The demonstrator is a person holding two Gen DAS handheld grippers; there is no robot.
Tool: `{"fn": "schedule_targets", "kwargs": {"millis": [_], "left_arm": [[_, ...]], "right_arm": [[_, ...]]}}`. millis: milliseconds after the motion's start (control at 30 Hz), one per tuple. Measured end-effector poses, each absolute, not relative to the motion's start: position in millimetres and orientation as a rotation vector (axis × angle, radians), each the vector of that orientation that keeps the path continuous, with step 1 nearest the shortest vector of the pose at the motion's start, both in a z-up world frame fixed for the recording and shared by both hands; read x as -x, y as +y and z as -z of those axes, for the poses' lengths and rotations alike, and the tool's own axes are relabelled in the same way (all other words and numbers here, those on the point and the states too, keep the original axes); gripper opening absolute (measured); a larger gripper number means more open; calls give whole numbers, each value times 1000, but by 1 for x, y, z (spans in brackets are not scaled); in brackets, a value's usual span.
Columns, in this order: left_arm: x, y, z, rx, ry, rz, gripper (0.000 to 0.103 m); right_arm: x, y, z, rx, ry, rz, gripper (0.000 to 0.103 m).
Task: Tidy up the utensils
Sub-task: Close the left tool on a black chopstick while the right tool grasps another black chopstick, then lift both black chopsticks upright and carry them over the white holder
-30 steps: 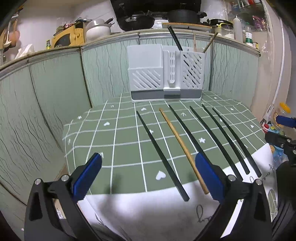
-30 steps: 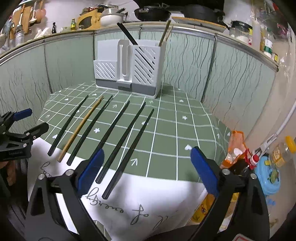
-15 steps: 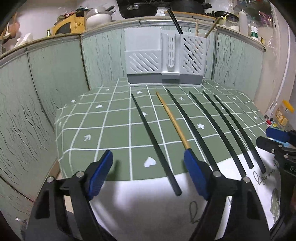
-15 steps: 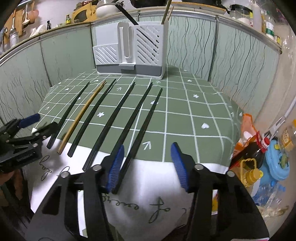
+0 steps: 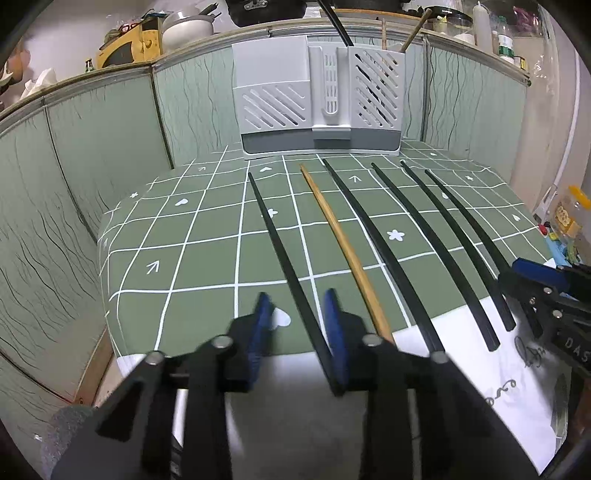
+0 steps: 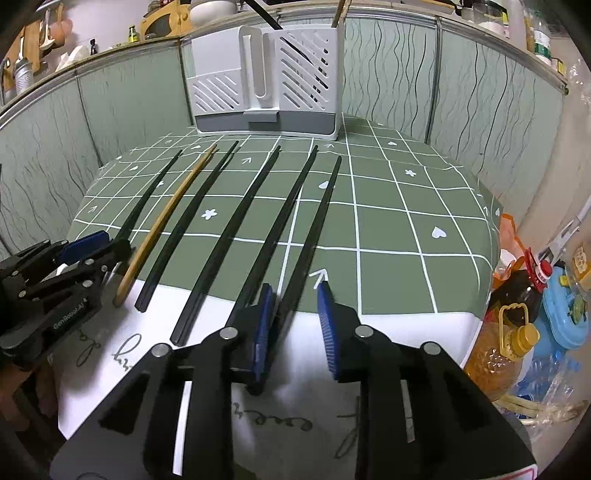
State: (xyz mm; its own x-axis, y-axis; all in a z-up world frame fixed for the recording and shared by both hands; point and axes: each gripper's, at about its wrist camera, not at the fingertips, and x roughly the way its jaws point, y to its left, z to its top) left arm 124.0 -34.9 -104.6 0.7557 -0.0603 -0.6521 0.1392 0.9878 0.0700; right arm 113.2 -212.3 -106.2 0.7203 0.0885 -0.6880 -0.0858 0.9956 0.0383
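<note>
5 black chopsticks [image 5: 402,258], 1 wooden chopstick [image 5: 343,247], 1 holder [image 5: 317,99], 2 grippers [image 5: 299,325]

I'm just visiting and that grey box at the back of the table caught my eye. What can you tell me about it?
The grey utensil holder looks like pale plastic on a darker grey base. It stands upright at the far end of the green checked tablecloth, close to the green panelled wall. It has a slotted left compartment, a narrow middle piece, and a taller right compartment with diagonal slots. A black stick and wooden sticks poke out of the top. Nothing else touches it.
</note>
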Motion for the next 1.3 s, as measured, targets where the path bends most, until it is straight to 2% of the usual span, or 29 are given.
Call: {"fn": "schedule_targets", "kwargs": {"millis": [133, 267, 467, 900, 1300], "left_arm": [[-126, -35, 104, -124, 709, 95, 22], [-128, -32, 104, -120, 713, 70, 12], [-127, -30, 105, -117, 704, 62, 8], [-127, -11, 95, -61, 700, 95, 8], [-121, 4, 60, -33, 642, 129, 8]], "right_arm": [[-116, -211, 107, -19, 755, -63, 16], [-117, -214, 108, -29, 741, -26, 11], [-117, -222, 107, -52, 741, 1, 6], [-113, -237, 96, -82, 729, -12, 6], [-105, -246, 66, -86, 672, -43, 6]]}}
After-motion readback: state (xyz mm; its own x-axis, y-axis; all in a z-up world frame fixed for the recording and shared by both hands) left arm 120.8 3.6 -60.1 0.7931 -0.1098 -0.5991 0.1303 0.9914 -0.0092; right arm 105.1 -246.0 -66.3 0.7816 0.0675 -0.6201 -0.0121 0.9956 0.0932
